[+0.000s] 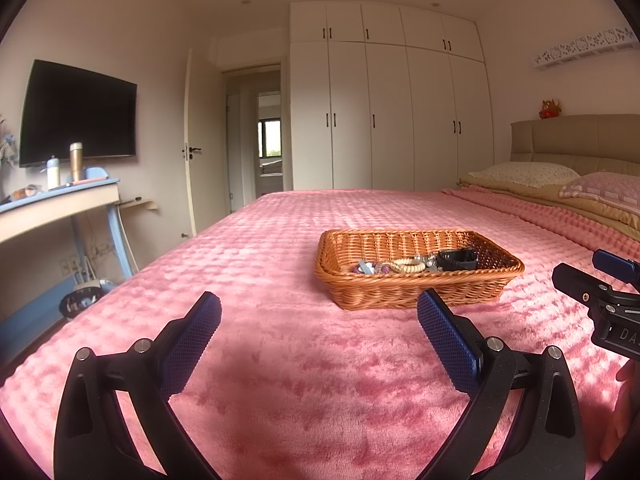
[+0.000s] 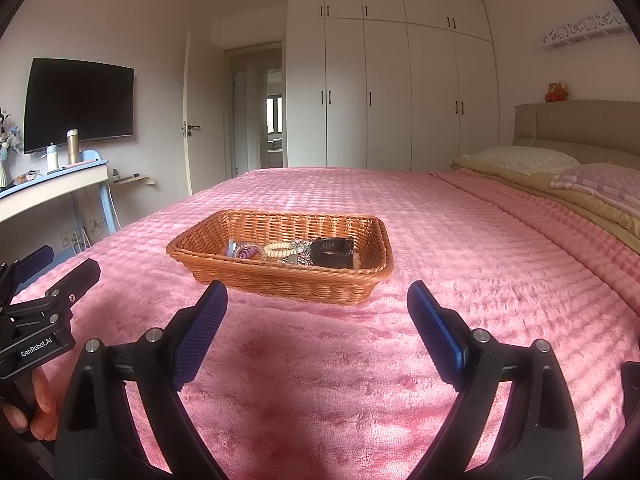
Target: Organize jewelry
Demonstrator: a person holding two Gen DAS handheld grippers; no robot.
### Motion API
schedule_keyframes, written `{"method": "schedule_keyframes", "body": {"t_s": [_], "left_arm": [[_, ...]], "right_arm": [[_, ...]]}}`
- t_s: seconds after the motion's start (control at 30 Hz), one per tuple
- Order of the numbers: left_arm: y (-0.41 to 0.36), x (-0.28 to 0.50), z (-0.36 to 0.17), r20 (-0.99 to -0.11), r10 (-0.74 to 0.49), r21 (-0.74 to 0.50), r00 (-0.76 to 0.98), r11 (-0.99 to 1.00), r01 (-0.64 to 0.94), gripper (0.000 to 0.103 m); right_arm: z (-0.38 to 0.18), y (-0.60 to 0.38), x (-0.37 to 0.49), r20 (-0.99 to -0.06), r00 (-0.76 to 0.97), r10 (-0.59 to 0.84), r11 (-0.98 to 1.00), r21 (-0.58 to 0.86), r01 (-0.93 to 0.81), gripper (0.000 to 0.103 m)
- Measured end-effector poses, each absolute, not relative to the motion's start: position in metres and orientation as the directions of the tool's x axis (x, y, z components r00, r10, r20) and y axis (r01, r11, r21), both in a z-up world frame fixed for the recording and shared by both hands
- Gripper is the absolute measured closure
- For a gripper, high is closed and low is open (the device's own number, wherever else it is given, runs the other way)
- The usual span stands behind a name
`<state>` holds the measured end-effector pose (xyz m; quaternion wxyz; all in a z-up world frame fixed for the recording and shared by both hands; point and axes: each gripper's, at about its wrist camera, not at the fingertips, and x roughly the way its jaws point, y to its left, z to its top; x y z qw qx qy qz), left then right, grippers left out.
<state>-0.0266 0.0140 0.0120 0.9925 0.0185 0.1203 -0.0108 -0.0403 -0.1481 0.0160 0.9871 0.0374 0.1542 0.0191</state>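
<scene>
a shallow rectangular basket of woven orange-brown wicker [image 1: 416,280] sits on a bed covered with a plush pink quilted blanket [image 1: 280,360], out toward the middle of the bed and well short of the pillows. along the basket's near inside wall lies a jumble of jewelry: a purple beaded bracelet [image 2: 245,251] at the left, a cream beaded bracelet [image 2: 281,251] beside it, a cluster of silvery sparkling pieces [image 2: 302,250] next, and a black chunky watch [image 2: 333,253] at the right end. the pieces lie close together and some overlap; finer detail is too small to tell.

the left gripper [image 1: 319,322], black with blue textured pads, hovers above the blanket just short of the basket's near edge, its jaws spread wide with nothing between them. the right gripper [image 2: 317,314] is beside it, likewise short of the basket, jaws spread wide and empty. each shows at the edge of the other's view, with a person's fingers [image 2: 40,408] wrapped on the left one's handle.

farther out, two pillows [image 1: 560,180] rest against a padded beige headboard [image 1: 580,136] with a small stuffed toy [image 1: 551,109] on top. white wardrobe doors [image 1: 388,112] fill the far wall, and a dark wall-mounted television [image 1: 78,114] hangs above a blue-trimmed desk [image 1: 60,204].
</scene>
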Motion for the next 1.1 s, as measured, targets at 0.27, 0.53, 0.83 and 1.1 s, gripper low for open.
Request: {"method": "schedule_keyframes", "body": {"t_s": [0.27, 0.53, 0.83, 1.1], "left_arm": [[0.0140, -0.0265, 0.0120, -0.240, -0.018, 0.034, 0.971, 0.999, 0.027, 0.008], [0.0139, -0.0265, 0.0121, -0.240, -0.018, 0.035, 0.971, 0.999, 0.027, 0.008], [0.0138, -0.0265, 0.0122, -0.240, -0.018, 0.035, 0.971, 0.999, 0.027, 0.008], [0.0152, -0.0262, 0.0118, -0.243, -0.015, 0.038, 0.970, 0.999, 0.025, 0.008]], "right_arm": [[0.0158, -0.1480, -0.0404, -0.304, 0.951, 0.050, 0.996, 0.080, -0.027, 0.016], [0.0158, -0.1477, -0.0406, -0.304, 0.951, 0.050, 0.996, 0.080, -0.027, 0.014], [0.0159, -0.1478, -0.0405, -0.304, 0.951, 0.049, 0.996, 0.080, -0.025, 0.014], [0.0153, -0.1472, -0.0405, -0.304, 0.951, 0.050, 0.996, 0.081, -0.027, 0.014]]}}
